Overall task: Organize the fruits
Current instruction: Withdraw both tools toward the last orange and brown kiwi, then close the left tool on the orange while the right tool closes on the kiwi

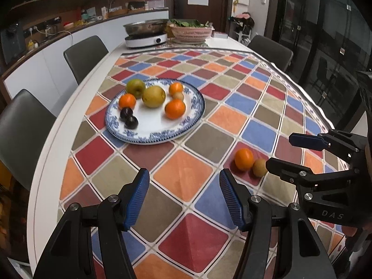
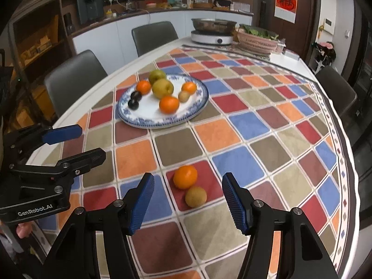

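The left gripper (image 1: 183, 200) has its blue fingers wide apart and holds nothing. The right gripper (image 2: 188, 202) is the same, fingers spread with nothing between them.

A loose orange (image 2: 185, 177) and a small brown kiwi (image 2: 195, 196) sit on the checkered tablecloth (image 2: 244, 125), touching each other, near the table's close edge. They lie just past the tips of the right gripper's fingers, in the gap between them but not touched.

A blue and white plate (image 1: 186, 125) sits farther in, toward the middle of the table (image 1: 58, 125), nearer the edge lined with grey chairs (image 1: 84, 55). On it are three oranges (image 1: 175, 108), two green-yellow pears (image 1: 153, 97), two dark plums (image 1: 131, 122) and one small kiwi (image 1: 178, 96).

At the far end of the table stand a metal pot (image 2: 214, 26) on a white cooker (image 2: 212, 38) and a pink basket (image 2: 258, 41) of green leaves.
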